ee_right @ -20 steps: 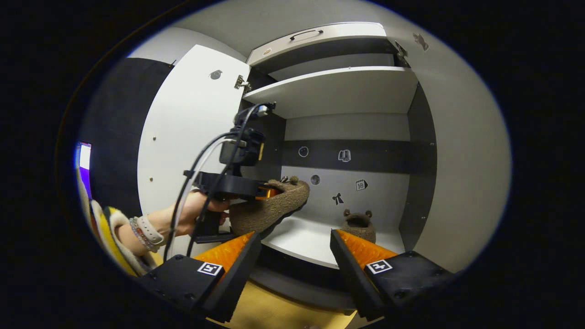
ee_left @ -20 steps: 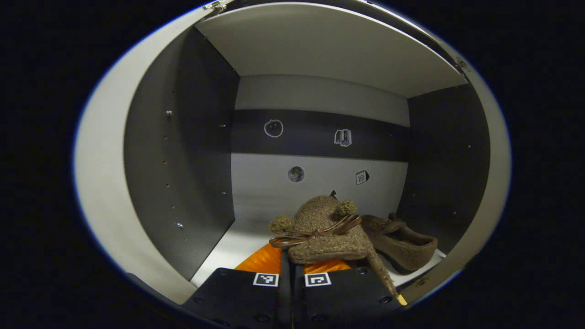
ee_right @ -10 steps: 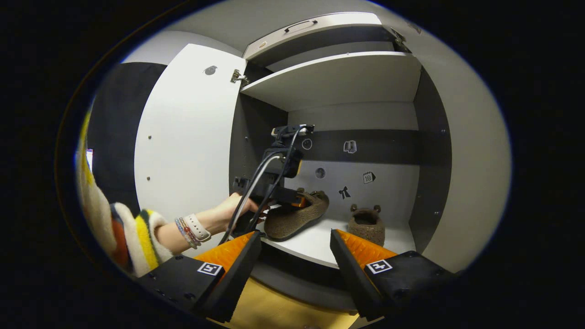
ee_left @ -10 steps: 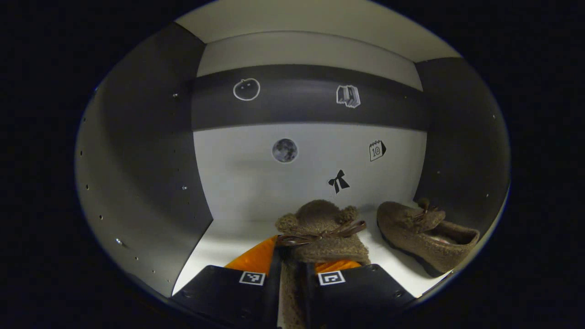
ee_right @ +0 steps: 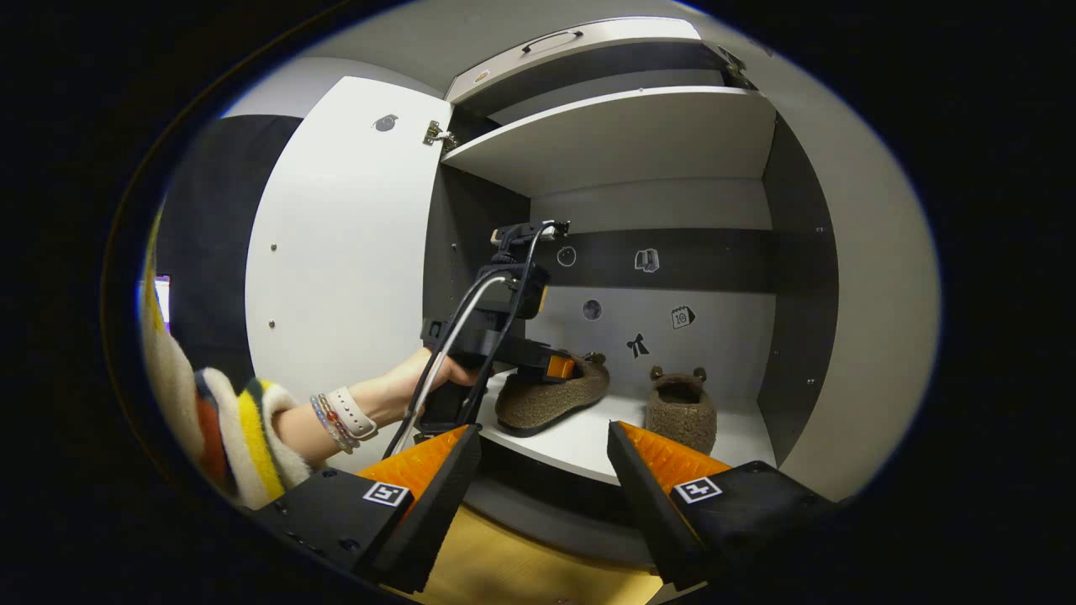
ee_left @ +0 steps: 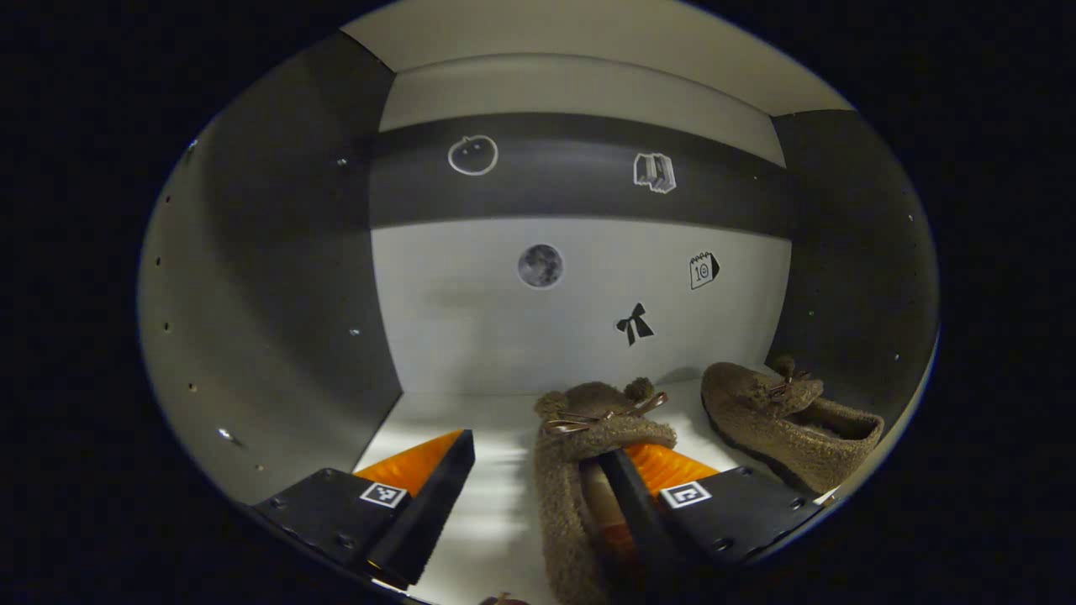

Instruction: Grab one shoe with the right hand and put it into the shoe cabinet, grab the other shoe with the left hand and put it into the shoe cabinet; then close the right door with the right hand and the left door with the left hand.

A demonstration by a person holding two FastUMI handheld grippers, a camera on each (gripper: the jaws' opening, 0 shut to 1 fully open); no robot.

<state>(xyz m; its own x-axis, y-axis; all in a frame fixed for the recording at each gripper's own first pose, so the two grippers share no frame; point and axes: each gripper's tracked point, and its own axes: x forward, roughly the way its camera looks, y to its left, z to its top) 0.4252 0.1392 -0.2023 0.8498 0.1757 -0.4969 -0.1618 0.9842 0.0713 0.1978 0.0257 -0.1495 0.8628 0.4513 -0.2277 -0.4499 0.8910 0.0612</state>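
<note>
2 shoes on the shoe cabinet (ee_right: 790, 277) shelf
Left gripper (ee_left: 538, 470) jaws spread wide, 1 finger inside the left shoe (ee_left: 580, 454); right shoe (ee_left: 786, 420) just beside it. Right gripper (ee_right: 545, 470) jaws wide, holding nothing, outside the cabinet

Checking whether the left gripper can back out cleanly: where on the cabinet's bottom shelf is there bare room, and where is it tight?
Bare shelf lies between the dark left wall and the just-placed shoe. It is tight on the right: the left gripper is open, one finger inside that shoe, and the second shoe sits close beside the right wall.
</note>
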